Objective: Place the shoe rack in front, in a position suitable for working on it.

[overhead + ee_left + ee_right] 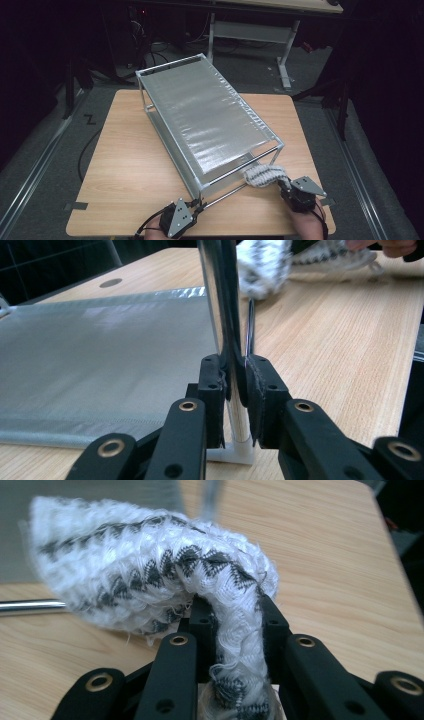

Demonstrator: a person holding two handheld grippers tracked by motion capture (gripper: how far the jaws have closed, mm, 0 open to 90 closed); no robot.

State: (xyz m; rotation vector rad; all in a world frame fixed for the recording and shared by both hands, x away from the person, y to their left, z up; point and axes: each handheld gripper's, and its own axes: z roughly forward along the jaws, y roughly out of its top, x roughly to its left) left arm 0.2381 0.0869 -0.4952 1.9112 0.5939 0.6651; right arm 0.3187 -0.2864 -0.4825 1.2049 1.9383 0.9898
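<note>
A two-tier metal rack (210,117) with silvery mesh shelves is seen standing slantwise on the wooden counter (125,165), one short end toward the near edge and the other toward the far left. At the near left corner of the rack, an upright chrome post (227,315) is clamped between the jaws of the left tongs (235,385); in the left gripper view the pads are pressed against the post from both sides, just above its white plastic foot (235,454), which rests on the counter. The lower mesh shelf (100,370) is seen stretching away to the left of that post. In the high view the left tongs (197,205) are found near the near edge of the counter, at the rack's near corner.

A knitted white cloth with a dark zigzag pattern (265,176) is gripped by the right tongs (235,630). In the right gripper view a bunched fold of the cloth is pinched between the two jaws, while the rest of it bulges out to the left and away from the jaws. In the high view the cloth is seen at the near right corner of the rack, lying against the lower near rail (225,194), with the right tongs (286,186) just to its right, toward the near right corner of the counter.
</note>
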